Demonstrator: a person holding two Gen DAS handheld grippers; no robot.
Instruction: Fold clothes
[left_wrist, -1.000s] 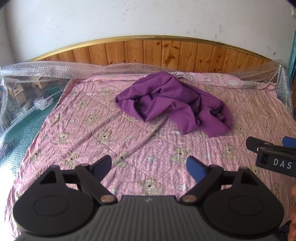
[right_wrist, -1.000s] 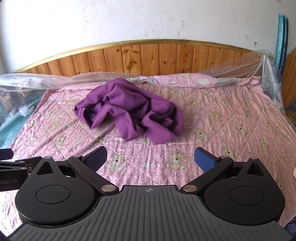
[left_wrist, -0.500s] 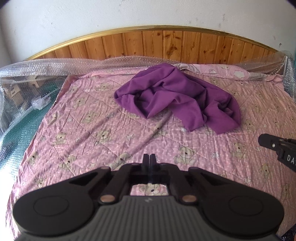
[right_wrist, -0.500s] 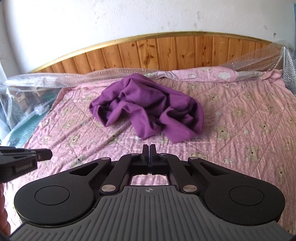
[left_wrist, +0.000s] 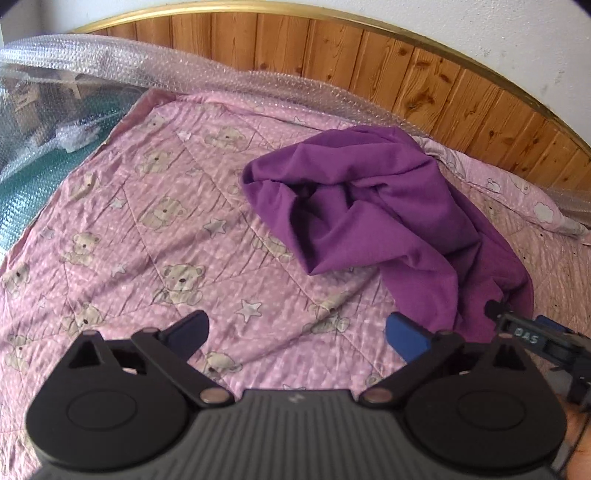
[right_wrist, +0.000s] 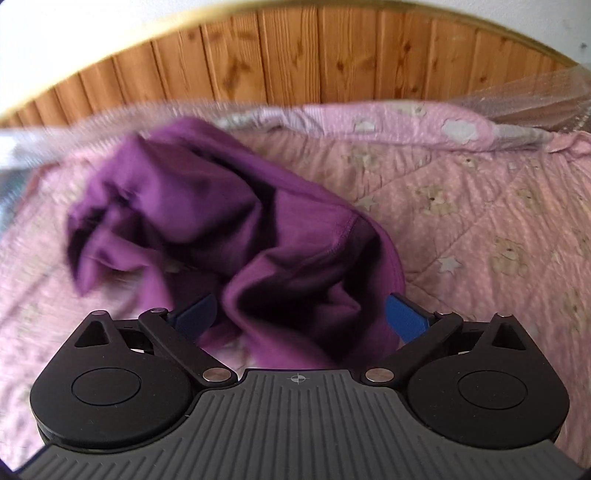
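Note:
A crumpled purple garment (left_wrist: 388, 218) lies in a heap on the pink bear-print quilt (left_wrist: 147, 221), toward the headboard. My left gripper (left_wrist: 297, 332) is open and empty, over bare quilt just short of the heap's near left edge. My right gripper (right_wrist: 301, 314) is open, and the near fold of the garment (right_wrist: 280, 258) lies between its blue fingers. The right gripper also shows in the left wrist view (left_wrist: 532, 336), at the heap's near right edge. The right wrist view is blurred.
A wooden headboard (left_wrist: 369, 62) with a gold rim stands behind the bed. Bubble wrap (left_wrist: 129, 62) runs along the head and left side, over a green surface (left_wrist: 29, 173). A pink pillow (right_wrist: 424, 125) lies at the back right.
Both grippers have opened after being shut half a second ago. Both have moved forward toward the garment, and the right one now has the heap's near edge between its fingers.

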